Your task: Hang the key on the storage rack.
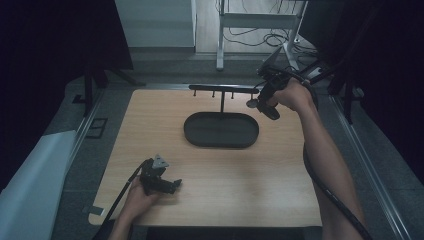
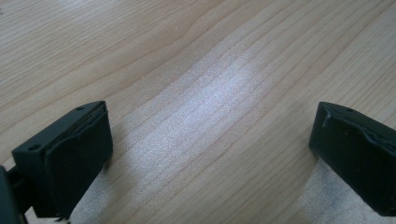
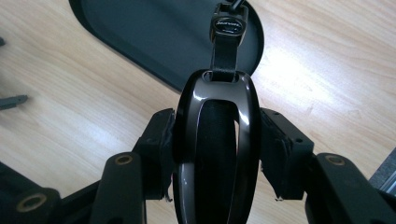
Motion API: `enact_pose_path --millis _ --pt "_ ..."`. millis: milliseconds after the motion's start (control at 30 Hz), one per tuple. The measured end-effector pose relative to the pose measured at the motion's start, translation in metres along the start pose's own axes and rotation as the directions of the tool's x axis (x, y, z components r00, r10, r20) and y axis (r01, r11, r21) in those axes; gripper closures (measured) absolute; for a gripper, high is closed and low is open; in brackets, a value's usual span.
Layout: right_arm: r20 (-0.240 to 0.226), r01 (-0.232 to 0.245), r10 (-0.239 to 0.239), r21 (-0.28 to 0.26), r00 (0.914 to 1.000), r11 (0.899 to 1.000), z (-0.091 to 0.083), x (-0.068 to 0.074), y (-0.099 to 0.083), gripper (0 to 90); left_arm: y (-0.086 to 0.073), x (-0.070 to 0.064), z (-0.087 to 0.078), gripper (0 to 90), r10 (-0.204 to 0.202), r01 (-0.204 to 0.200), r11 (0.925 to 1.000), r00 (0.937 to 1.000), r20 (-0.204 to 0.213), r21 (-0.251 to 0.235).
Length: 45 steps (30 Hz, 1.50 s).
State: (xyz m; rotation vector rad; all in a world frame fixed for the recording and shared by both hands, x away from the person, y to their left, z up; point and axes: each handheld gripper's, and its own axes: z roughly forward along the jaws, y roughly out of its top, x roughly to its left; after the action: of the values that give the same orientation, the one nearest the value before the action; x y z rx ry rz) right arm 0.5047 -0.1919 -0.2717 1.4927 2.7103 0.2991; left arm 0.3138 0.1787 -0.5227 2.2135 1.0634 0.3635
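Right claw (image 3: pixel 217 154) grips a glossy, oval, dark headphone cup (image 3: pixel 215 140).

Glossy dark plastic on the headphone earcup (image 3: pixel 215 140). Matt black tray (image 3: pixel 154 42). Smooth pale wood-grain table (image 2: pixel 196 70)

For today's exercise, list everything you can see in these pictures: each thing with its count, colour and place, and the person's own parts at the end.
Glossy dark oval-framed item with a black strap: one, dark grey and black, clamped between the right gripper's jaws above the table.
Oval tray: one, black, centre of the table toward the far edge.
Stand with a horizontal bar and small pegs: one, black, rising from the tray's far side.
Wooden table: one, light wood grain, under everything.
White-framed furniture with cables: one, white, on the floor beyond the table.
Left gripper: one, black, low over the table's near left part, jaws apart and empty.
Right gripper: one, black, raised beside the bar's right end.
Forearms: two, coming in from the near edge.
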Motion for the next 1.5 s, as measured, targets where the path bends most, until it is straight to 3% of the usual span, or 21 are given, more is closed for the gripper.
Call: enact_pose_path --millis 367,667,833,1100,1500 --pt "0.031 -0.033 0.034 -0.035 0.9989 0.999 -0.007 -0.006 0.011 49.3 0.0 0.0 0.0 0.0 -0.003 0.003 1.0 1.0 0.001 0.0" --pt "0.063 -0.087 0.091 -0.058 0.9939 0.994 -0.001 -0.024 0.011 49.3 0.0 0.0 0.0 0.0 -0.003 0.003 1.0 1.0 0.0 0.0" --pt "0.093 -0.126 0.133 -0.08 0.9867 0.989 0.012 -0.037 0.008 49.3 0.0 0.0 0.0 0.0 -0.004 0.004 1.0 1.0 0.002 0.002" --pt "0.091 -0.157 0.166 -0.094 0.9819 0.983 0.038 -0.049 0.004 49.3 0.0 0.0 0.0 0.0 -0.004 0.004 1.0 1.0 0.003 0.003" --pt "0.078 -0.137 0.146 -0.114 0.9862 0.984 0.084 -0.046 0.004 49.3 0.0 0.0 0.0 0.0 -0.005 0.005 1.0 1.0 0.001 -0.004"
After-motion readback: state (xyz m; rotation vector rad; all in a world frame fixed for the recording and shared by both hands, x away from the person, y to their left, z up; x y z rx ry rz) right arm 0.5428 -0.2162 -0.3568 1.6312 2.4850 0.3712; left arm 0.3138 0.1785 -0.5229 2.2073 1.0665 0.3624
